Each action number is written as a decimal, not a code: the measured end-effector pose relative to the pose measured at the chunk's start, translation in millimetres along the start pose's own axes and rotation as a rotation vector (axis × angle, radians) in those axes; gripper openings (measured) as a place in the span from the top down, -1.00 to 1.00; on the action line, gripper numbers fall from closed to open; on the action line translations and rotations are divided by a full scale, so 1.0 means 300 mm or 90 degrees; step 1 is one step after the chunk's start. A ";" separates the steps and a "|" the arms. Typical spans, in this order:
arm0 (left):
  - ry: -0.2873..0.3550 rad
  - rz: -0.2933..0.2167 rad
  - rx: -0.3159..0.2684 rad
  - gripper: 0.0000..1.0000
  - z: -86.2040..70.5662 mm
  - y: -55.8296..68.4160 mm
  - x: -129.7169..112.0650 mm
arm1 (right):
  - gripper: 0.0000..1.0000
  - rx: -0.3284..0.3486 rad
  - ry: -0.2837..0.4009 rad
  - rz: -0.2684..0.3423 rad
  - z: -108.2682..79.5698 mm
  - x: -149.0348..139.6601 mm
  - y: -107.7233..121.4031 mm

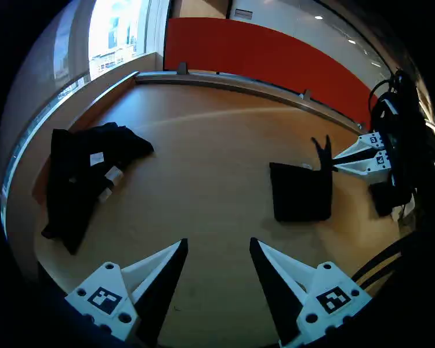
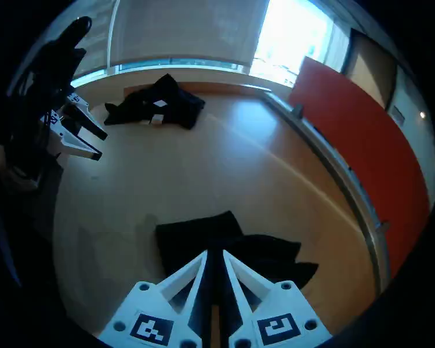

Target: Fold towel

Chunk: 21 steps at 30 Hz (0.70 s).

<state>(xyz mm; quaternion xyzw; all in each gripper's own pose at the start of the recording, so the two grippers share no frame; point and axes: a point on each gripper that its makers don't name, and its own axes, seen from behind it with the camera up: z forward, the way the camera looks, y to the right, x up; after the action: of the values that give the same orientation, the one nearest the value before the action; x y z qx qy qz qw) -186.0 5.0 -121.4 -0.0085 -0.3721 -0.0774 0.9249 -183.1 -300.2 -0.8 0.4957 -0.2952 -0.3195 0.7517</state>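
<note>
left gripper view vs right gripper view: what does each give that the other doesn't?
Left gripper view: the towel side-on, one corner raised and pinched by the right gripper. Right gripper view: the towel's rumpled layers past the shut fingers. Both: the pile of dark cloth, orange panel, table, open left gripper.

The right gripper (image 2: 215,253) is covering the near edge of the towel (image 2: 188,235), hiding whatever's lying under its fingers. The person (image 1: 403,133) behind it is showing up as just a dark shape, getting cut off by the edge. The tags (image 1: 97,158) on the dark pile (image 1: 78,180) are coming out too small to read.
</note>
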 end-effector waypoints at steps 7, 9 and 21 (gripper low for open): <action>0.003 -0.021 0.013 -0.57 -0.023 -0.024 -0.025 | 0.93 0.054 -0.027 -0.004 0.149 -0.024 -0.112; 0.004 -0.028 0.014 -0.57 -0.026 -0.027 -0.031 | 0.93 0.066 -0.034 -0.002 0.174 -0.037 -0.135; 0.008 -0.035 0.019 -0.57 -0.026 -0.026 -0.029 | 0.86 0.085 -0.045 -0.005 0.205 -0.059 -0.168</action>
<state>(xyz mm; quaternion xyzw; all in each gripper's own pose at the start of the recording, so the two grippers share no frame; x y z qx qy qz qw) -187.9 -2.2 -133.4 0.0160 -0.3672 -0.0974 0.9249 -250.4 -335.9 -29.7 0.5345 -0.3403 -0.3191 0.7048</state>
